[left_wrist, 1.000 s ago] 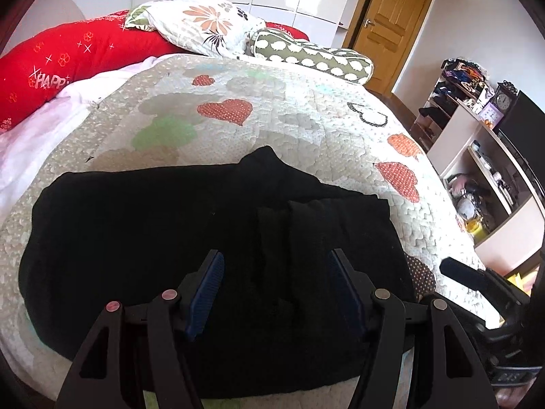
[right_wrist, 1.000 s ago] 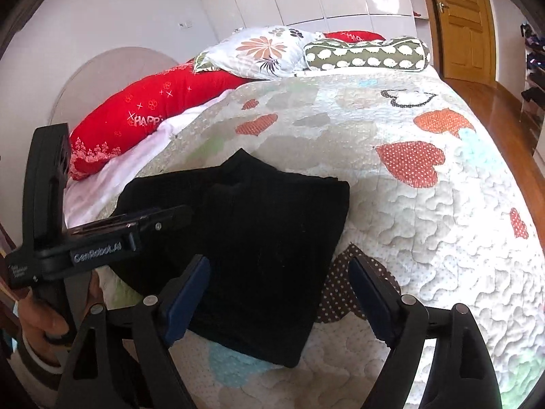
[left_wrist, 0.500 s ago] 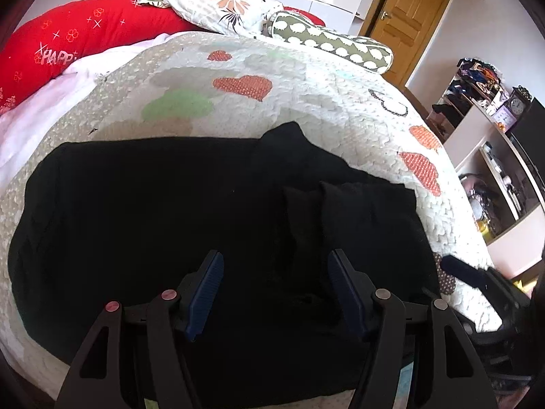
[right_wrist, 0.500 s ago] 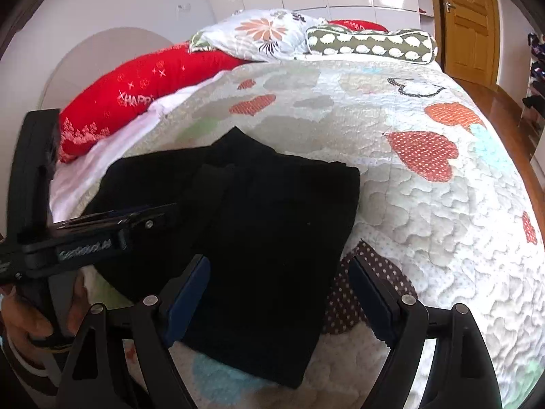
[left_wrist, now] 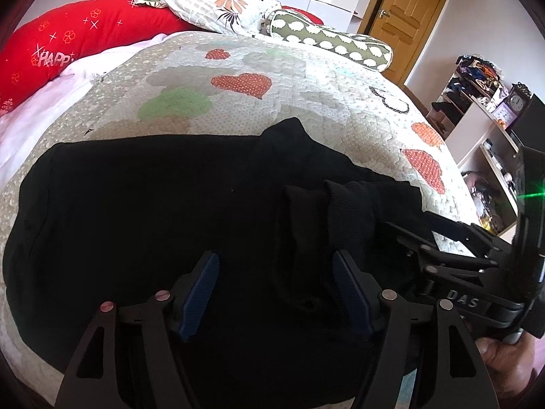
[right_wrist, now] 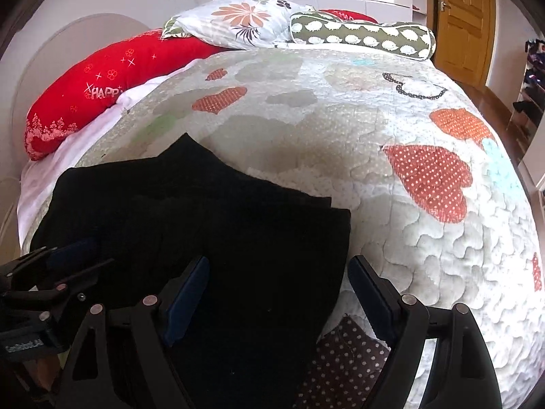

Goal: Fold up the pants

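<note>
1. Pants (left_wrist: 143,225): black, lying flat across the near edge of the quilt (left_wrist: 306,78). One end has been laid over the rest, so a doubled layer with a straight edge sits at the right of the garment in the left wrist view. In the right wrist view the same doubled part fills the lower left, its corner close to the right claw.

2. Left gripper (left_wrist: 274,289): poised above the middle of the pants and pointing steeply down at them. Its jaws are opening, black cloth lies beneath and between them, and the pads press on nothing, so the claw is released.

3. Right gripper (right_wrist: 277,294): jaws wide and straddling the right edge of the doubled layer, one pad over black cloth, the other over the quilt. Nothing is pinched; this claw too is released.

4. Step in hand (judgement): one fold appears done, and both claws are approaching the near edge for the next one.

5. Next move (judgement): each claw must close on all layers at the near edge, then carry that edge across evenly. A grip on the top layer alone would pull the first fold apart.

6. Surroundings: red bolster (right_wrist: 102,81), floral pillow (right_wrist: 238,24) and spotted cushion (right_wrist: 364,34) at the bed's head; wooden door (left_wrist: 408,17) and shelves (left_wrist: 477,102) beyond.
</note>
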A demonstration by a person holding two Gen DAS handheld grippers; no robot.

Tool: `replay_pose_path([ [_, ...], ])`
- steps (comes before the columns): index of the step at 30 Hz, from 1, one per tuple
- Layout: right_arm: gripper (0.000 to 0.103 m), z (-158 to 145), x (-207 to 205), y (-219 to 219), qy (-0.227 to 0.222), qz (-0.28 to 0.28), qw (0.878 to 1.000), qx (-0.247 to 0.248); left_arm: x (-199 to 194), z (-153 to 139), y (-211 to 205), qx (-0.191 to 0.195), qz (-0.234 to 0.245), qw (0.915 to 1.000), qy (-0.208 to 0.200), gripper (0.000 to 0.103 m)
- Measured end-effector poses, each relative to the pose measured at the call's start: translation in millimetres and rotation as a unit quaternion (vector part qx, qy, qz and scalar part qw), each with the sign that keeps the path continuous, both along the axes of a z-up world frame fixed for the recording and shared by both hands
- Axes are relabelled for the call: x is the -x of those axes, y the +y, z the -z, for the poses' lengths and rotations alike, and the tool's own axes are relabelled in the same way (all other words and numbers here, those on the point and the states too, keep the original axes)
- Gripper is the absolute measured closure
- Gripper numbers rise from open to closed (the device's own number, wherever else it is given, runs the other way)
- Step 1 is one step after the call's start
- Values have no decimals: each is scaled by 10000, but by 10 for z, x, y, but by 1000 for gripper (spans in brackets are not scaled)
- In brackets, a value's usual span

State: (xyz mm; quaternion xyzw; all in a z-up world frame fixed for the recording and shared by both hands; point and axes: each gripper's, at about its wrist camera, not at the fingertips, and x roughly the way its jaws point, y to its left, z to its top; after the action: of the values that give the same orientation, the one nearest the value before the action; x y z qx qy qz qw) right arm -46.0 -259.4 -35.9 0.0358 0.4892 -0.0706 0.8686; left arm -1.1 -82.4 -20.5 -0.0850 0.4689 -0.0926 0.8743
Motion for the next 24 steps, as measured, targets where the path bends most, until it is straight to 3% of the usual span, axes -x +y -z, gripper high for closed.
replay_pose_path([
  [6, 18, -150, 243, 112, -21, -133, 9999, 80, 14, 5, 5, 25, -15, 10000, -21, 34],
  [10, 18, -87, 394, 176, 119, -170, 9998, 72, 26, 5, 1, 36, -41, 10000, -30, 34],
  [13, 18, 7, 437, 189, 187, -145, 9997, 45, 47, -10, -3, 51, -64, 10000, -6, 34],
  [24, 18, -233, 494, 222, -15, -198, 9998, -97, 205, -140, 67, 8, -102, 9999, -94, 34],
])
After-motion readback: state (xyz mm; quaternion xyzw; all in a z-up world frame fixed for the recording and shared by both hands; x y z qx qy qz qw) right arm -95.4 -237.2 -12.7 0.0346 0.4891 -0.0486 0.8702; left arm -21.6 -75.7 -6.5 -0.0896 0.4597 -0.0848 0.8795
